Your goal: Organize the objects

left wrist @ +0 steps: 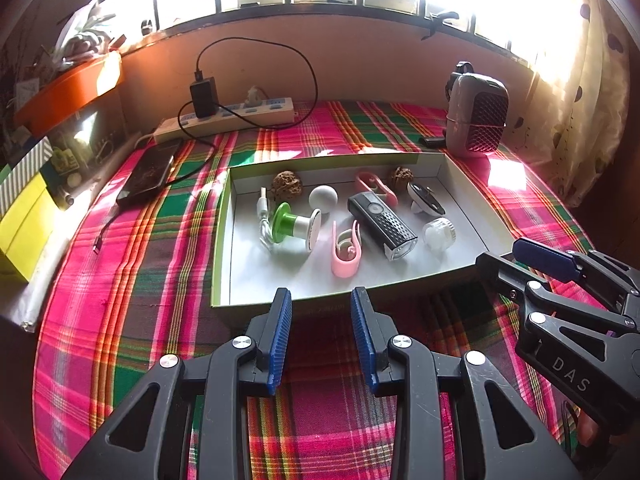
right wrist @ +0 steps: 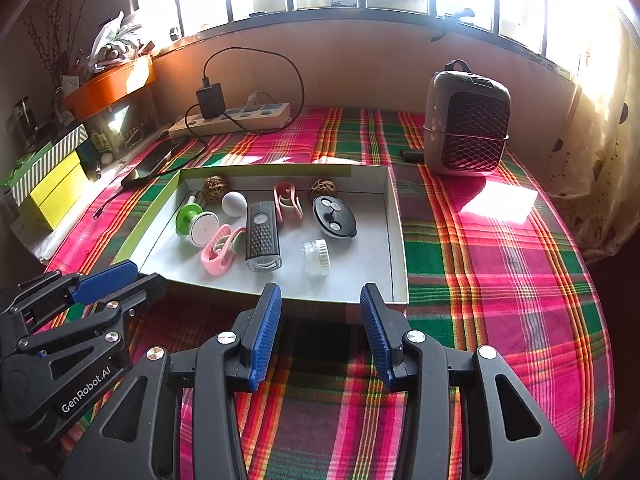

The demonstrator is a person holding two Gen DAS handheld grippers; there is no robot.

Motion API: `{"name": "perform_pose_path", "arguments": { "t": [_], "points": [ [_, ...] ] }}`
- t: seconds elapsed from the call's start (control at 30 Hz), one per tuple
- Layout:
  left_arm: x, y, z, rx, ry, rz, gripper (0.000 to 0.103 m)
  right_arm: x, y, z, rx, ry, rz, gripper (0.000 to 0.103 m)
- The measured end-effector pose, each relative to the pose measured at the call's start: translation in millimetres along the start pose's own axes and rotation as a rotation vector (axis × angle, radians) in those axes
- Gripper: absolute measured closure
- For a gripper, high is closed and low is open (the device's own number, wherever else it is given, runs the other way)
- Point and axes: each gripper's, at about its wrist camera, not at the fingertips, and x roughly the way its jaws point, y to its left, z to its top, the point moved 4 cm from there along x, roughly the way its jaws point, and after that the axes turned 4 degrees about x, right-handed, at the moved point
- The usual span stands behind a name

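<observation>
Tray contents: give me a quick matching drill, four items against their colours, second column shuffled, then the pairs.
Items:
1. spool
2. ball
3. flashlight
4. front clip

Colours:
A. black
B. pink
C. green and white
D. white

Pairs: 1-C, 2-D, 3-A, 4-B. All lie inside the tray.

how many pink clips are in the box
2. One pink clip lies near the front of the box, left of the black light. The other pink clip lies toward the back, right of that light.
</observation>
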Motion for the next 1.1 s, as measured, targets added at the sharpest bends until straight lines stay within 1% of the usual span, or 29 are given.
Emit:
{"name": "perform_pose_path", "arguments": {
  "t": [0.07,0.17,0.37,0.6,0.83,1.03,1.07,1.1],
  "points": [
    [-3.1,0.3,-4.0,0.016,-0.009,0.032,0.074,-0.3,0.7,-5.0,-0.005,0.007,-0.009,0.06],
    [-3.3,1.8,-12.9,-0.003,0.015,0.003,0.074,-0.1,1.1,-13.3,-0.003,0.02,-0.008,0.06],
    [-2.0,-1.2,-31.1,0.009,0.044,0.009,0.074,1.5,1.5,-30.0,-0.007,0.049,-0.012,0.06],
    [2.3,1.8,-47.0,-0.001,0.08,0.022,0.074,4.4,1.1,-46.4,-0.009,0.08,-0.02,0.06],
    [3.5,-1.0,-54.0,-0.002,0.089,0.032,0.074,6.7,-4.5,-55.1,-0.011,0.094,-0.056,0.06],
    [2.8,-2.9,-55.4,-0.016,0.073,0.045,0.074,4.8,-7.4,-56.7,-0.007,0.089,-0.066,0.06],
    [2.9,-2.6,-55.6,-0.024,0.071,0.047,0.074,4.9,-7.9,-56.5,-0.006,0.089,-0.068,0.059],
    [2.8,-2.4,-56.0,-0.035,0.067,0.049,0.074,4.9,-8.5,-56.5,-0.004,0.09,-0.075,0.056]
  ]
}}
